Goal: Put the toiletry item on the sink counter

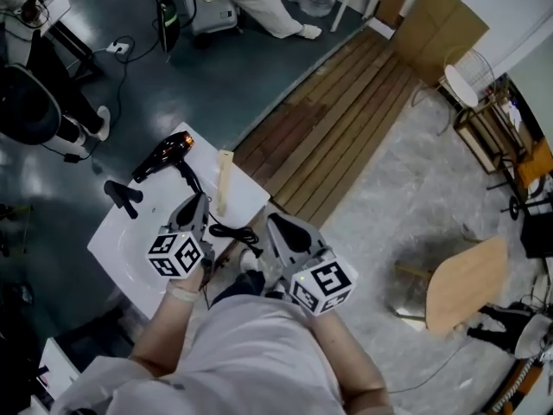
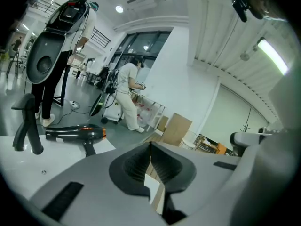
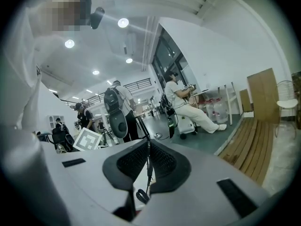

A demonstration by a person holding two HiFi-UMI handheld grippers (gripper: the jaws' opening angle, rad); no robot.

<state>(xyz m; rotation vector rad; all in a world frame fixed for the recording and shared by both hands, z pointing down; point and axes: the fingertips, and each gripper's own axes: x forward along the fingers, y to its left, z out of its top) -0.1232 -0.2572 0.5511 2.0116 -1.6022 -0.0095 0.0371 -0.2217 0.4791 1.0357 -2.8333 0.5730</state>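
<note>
A white sink counter (image 1: 121, 247) stands below me with a black tap (image 1: 123, 197) on it. On it lie a black hair dryer (image 1: 162, 156) with an orange ring and a pale comb (image 1: 224, 180). The dryer's black cord (image 1: 226, 229) trails toward me between the grippers. My left gripper (image 1: 200, 204) hovers over the counter's near right part, just short of the comb; its jaws are shut with nothing between them (image 2: 150, 147). The dryer (image 2: 75, 133) and tap (image 2: 28, 126) show to its left. My right gripper (image 1: 275, 225) hangs by the counter's right edge, shut and empty (image 3: 148, 145), with a cord loop (image 3: 141, 195) beneath it.
Wooden floor slats (image 1: 346, 119) run off to the right of the counter. A light wooden stool (image 1: 467, 284) stands on the marble floor at right. A seated person (image 1: 259, 3) and equipment stands are far back; a white fan (image 1: 462, 80) is by the wall.
</note>
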